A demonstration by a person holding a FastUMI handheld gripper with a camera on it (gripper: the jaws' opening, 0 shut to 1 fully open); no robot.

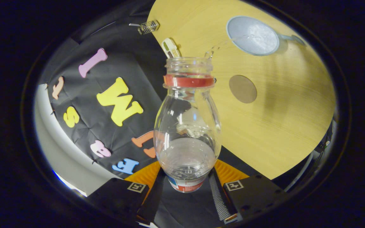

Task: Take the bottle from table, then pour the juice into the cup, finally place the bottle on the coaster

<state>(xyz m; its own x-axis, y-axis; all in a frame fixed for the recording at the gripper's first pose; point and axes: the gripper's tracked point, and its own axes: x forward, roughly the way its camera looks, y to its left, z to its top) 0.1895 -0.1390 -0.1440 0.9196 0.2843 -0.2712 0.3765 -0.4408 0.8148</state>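
Tongs [187,186] clench tilted bottle [187,126], its stream reaching cup [252,35] beyond coaster [242,89].

Clear bottle [187,126] tilted, pouring into grey cup [252,35]; coaster [242,89] nearby.

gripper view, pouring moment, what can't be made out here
- Grip contact: the bottle sits between the fingers, but its base covers where they press.
- Level inside the cup: seen from above, pale, the clear stream barely shows.
- Coaster: a flat disc, its material unclear.
- Two small objects at the table edge: too small to identify.
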